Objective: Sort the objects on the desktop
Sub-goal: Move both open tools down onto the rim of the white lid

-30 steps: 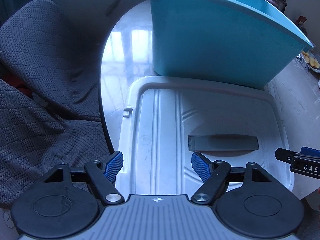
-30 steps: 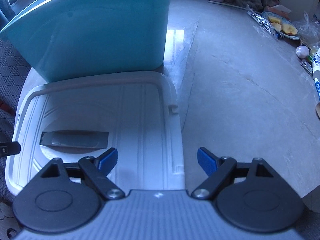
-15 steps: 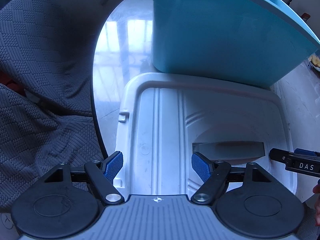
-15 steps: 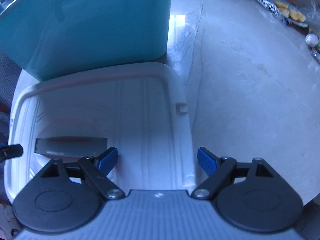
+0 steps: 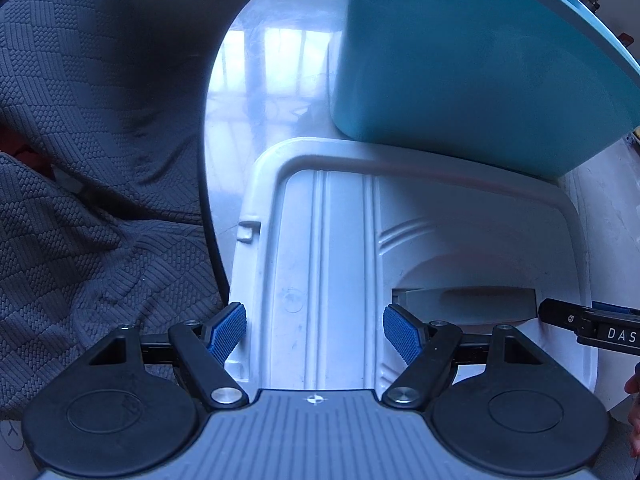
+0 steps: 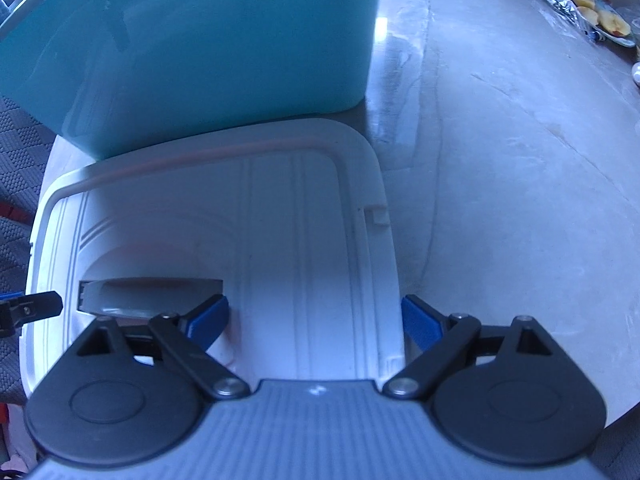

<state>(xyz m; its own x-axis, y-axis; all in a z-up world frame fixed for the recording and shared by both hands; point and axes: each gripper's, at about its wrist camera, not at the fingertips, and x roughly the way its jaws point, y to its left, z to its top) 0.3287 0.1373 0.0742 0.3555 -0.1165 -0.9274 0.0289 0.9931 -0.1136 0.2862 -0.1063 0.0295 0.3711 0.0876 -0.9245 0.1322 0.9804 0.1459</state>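
A white plastic lid lies flat on the pale marble bench, its ribbed underside or top facing up, with a recessed grey handle slot near its middle. The lid's long axis runs across both views, left to right, and the handle slot runs the same way. Its far edge touches the base of a teal storage bin that stands upright just behind it.

The left claw hangs over the lid's left end, pointing steeply down; its blue pads stand apart, one outside the lid's left rim and one above its ribbed face, pressing on nothing. The right claw hangs over the lid's right end, its jaws opening wide, one pad beside the handle slot and the other just outside the right rim, with the rim between them but not clamped.

A grey knitted cloth covers a seat beside the bench. A plate of cut fruit sits far off on the bench.
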